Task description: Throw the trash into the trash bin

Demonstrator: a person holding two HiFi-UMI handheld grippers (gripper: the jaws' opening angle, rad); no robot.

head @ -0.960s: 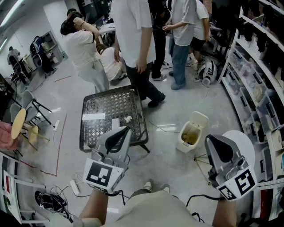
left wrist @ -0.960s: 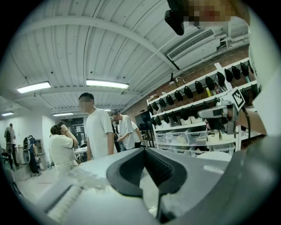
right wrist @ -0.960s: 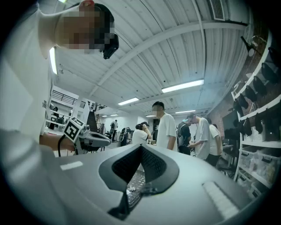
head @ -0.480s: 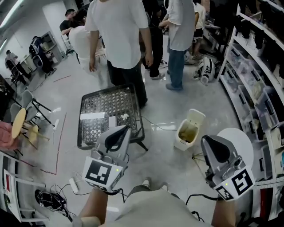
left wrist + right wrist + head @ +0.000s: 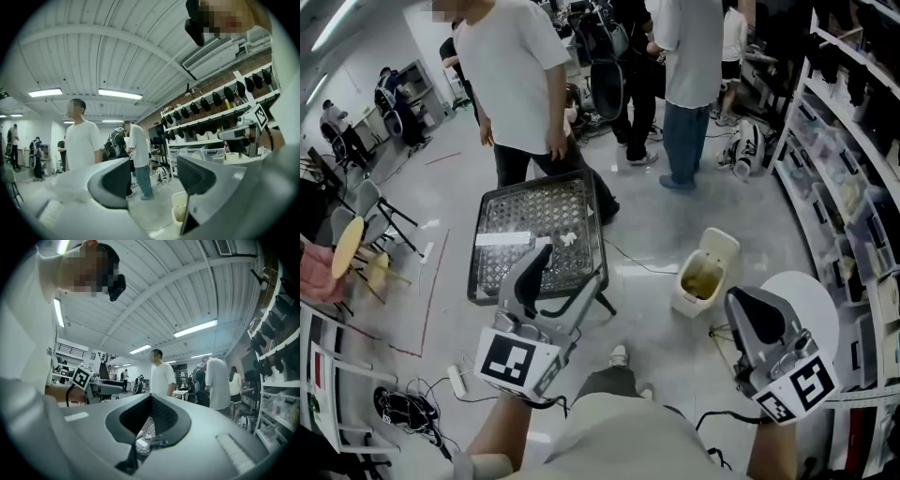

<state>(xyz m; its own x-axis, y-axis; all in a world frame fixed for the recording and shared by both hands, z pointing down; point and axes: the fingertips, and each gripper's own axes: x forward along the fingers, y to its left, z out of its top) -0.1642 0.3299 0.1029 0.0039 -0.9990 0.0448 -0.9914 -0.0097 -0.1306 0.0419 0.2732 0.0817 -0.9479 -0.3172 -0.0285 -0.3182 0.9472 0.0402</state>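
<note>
Left gripper [image 5: 567, 272] jaws were together a second ago, now spread and opening, nothing between them. Person in white tee [image 5: 511, 84] has stepped to the table's far-left corner.

Head view: black mesh table [image 5: 517, 214] stands far of the left gripper. On it a crumpled paper [image 5: 569, 239] lies near the right edge, with a white strip [image 5: 502, 238] left of it. Paper sits just far of the left jaw tips, apart from them. Cream trash bin [image 5: 705, 277], lid up, is on the floor right of the table and far-left of the right gripper [image 5: 748, 307]. Right jaws are together, empty. Print: only a black-and-white square marker [image 5: 508, 361] on each gripper's cube. Labels on the shelves [image 5: 853, 141] at right are too small to read.

Left gripper view: jaws wide apart, no object in the gap. The bin shows low in the gap, well beyond the tips. Right gripper's cube shows at right.

Right gripper view: jaws closed tip to tip, holding nothing. Through the slot between them the mesh top and white scraps show, well beyond. Left gripper's cube shows at left.
</note>
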